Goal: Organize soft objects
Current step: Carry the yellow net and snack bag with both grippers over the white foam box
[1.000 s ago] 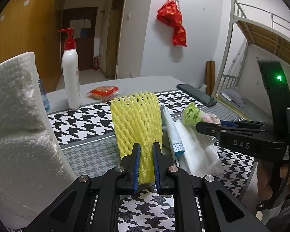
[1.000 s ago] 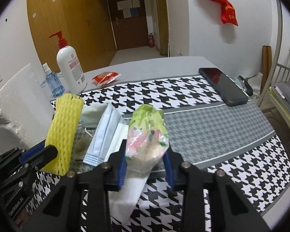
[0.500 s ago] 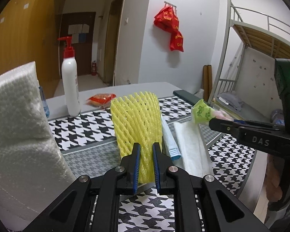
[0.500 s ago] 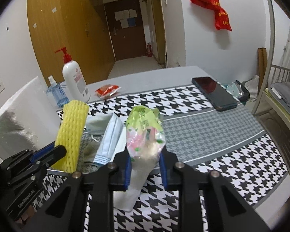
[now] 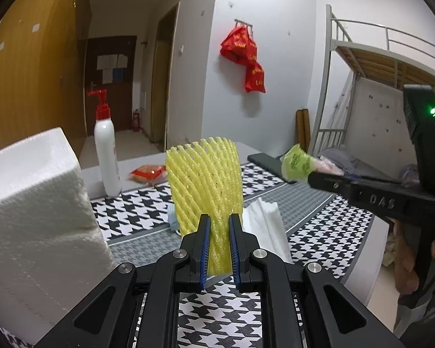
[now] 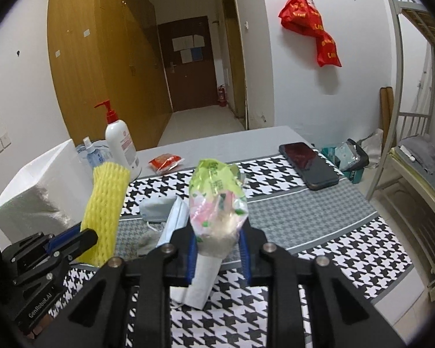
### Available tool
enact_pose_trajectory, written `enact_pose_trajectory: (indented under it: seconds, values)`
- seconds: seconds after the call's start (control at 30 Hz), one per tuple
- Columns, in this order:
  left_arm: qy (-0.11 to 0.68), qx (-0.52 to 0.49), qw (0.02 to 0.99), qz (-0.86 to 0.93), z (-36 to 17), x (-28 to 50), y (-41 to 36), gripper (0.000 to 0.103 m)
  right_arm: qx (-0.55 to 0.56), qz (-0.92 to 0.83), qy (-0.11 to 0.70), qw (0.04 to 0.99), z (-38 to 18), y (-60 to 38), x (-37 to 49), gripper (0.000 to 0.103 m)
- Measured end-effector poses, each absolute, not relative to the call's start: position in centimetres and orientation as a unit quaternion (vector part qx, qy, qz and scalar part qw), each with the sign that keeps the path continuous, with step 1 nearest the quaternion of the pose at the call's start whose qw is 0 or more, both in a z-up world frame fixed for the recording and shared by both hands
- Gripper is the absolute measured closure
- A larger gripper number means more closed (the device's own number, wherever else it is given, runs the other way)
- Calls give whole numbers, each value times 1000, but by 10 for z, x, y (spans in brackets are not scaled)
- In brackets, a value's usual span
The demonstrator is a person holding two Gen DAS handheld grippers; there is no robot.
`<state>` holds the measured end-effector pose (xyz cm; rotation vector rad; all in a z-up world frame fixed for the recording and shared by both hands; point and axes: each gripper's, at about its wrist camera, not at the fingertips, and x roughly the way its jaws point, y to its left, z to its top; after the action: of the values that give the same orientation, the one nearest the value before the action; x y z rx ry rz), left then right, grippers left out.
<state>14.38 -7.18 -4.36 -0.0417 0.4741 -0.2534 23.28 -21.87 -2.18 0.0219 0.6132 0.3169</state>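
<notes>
1. Left gripper (image 5: 219, 243) jaws clench the yellow foam net (image 5: 206, 185) above the bench (image 5: 319, 203).
2. Right gripper (image 6: 217, 249) jaws grasp a green snack bag (image 6: 217, 200).
3. Only the right view shows the phone (image 6: 308, 169) and face masks (image 6: 171, 217).

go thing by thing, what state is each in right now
left gripper: shut on the yellow foam net.
yellow foam net: held upright, off the table.
right gripper: shut on the green snack packet.
green snack packet: held up, squeezed at its lower end.
face masks: lying on the patterned cloth.
pump bottle: standing upright.
phone: lying flat, screen dark.
foam block: standing at the left.
</notes>
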Motion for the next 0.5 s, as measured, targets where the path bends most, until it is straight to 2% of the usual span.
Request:
enact_pose_trajectory:
  seconds: [0.5]
  values:
    - [191,-6,977,-94,-10,118,-58,89,8,186,271,944,-5,-206,208,74]
